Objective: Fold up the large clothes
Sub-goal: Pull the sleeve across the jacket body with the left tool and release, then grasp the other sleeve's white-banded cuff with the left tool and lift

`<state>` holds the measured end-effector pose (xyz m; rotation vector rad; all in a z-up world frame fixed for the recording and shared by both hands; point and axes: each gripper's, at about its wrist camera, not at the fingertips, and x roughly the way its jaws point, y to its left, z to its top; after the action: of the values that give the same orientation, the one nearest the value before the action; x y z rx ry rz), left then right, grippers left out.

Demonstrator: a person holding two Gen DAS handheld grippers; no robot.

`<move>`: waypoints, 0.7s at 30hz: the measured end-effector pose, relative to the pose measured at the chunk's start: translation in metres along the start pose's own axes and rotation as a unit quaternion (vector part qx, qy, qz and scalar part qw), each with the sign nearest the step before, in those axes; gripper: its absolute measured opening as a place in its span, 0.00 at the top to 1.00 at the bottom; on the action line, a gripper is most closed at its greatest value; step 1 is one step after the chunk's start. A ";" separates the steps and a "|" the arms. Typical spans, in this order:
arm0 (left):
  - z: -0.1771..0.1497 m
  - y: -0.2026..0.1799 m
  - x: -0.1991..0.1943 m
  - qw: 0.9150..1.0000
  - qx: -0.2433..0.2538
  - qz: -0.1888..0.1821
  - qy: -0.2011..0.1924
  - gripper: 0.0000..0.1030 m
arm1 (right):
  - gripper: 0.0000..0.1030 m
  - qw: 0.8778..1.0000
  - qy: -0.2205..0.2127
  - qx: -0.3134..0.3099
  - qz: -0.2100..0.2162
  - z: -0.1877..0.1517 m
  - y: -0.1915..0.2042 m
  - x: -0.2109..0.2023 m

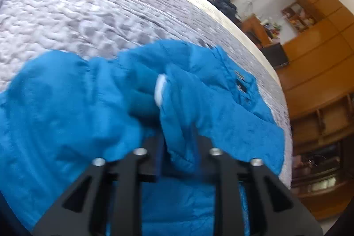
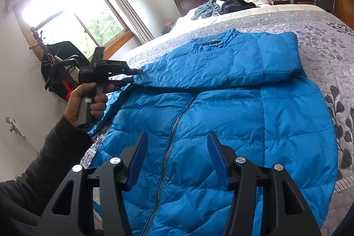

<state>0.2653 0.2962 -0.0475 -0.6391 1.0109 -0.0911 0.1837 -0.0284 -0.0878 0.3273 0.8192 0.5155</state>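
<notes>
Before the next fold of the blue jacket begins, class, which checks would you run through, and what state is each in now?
1. Left gripper clamped on the jacket sleeve: ok.
2. Right gripper open and holding nothing: ok.
3. Blue jacket zipped, front up on the bed cover: ok.
4. Sleeve laid flat across the chest: not ok, its cuff end is lifted.
5. Other clothes well away from the jacket: ok.
6. Far sleeve folded: cannot tell.

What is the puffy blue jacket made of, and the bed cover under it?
The blue jacket looks like thin, slightly shiny nylon-type fabric with soft filling: stitched lines split it into puffy squares, and a zipper runs down the front. The bed cover looks like matte quilted cloth, probably cotton or similar: it is bumpy with stitching and printed with grey leaves.
</notes>
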 end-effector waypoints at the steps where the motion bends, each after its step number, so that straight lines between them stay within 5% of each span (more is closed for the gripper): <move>1: 0.000 0.000 -0.015 1.000 -0.010 0.009 -0.028 0.40 | 0.44 1.000 -0.001 0.001 -0.001 -0.001 -0.001 0.000; 3: 0.000 -0.007 -0.038 0.997 -0.011 0.024 -0.070 0.36 | 0.42 1.000 -0.001 0.005 0.001 -0.002 -0.003 -0.001; 6: -0.002 -0.036 -0.057 0.995 0.011 -0.006 -0.103 0.28 | 0.42 1.000 -0.002 0.005 0.004 -0.001 -0.001 0.000; 9: -0.003 -0.074 -0.029 0.994 0.069 -0.060 -0.052 0.21 | 0.42 1.000 -0.004 0.005 0.012 0.002 0.003 0.000; 14: 0.001 -0.060 0.047 0.998 0.056 0.021 0.024 0.36 | 0.42 1.000 -0.013 0.002 0.011 0.001 0.008 -0.008; 18: 0.002 -0.035 0.033 0.999 0.029 -0.023 0.029 0.45 | 0.40 1.000 -0.014 0.006 0.005 0.001 0.004 -0.012; 21: -0.005 -0.018 -0.011 0.998 0.014 -0.058 -0.012 0.22 | 0.40 1.000 -0.012 0.004 0.009 0.003 0.005 -0.011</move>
<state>0.2586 0.2836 -0.0312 -0.6714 0.9474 -0.1991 0.1778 -0.0307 -0.0767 0.3484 0.7965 0.5233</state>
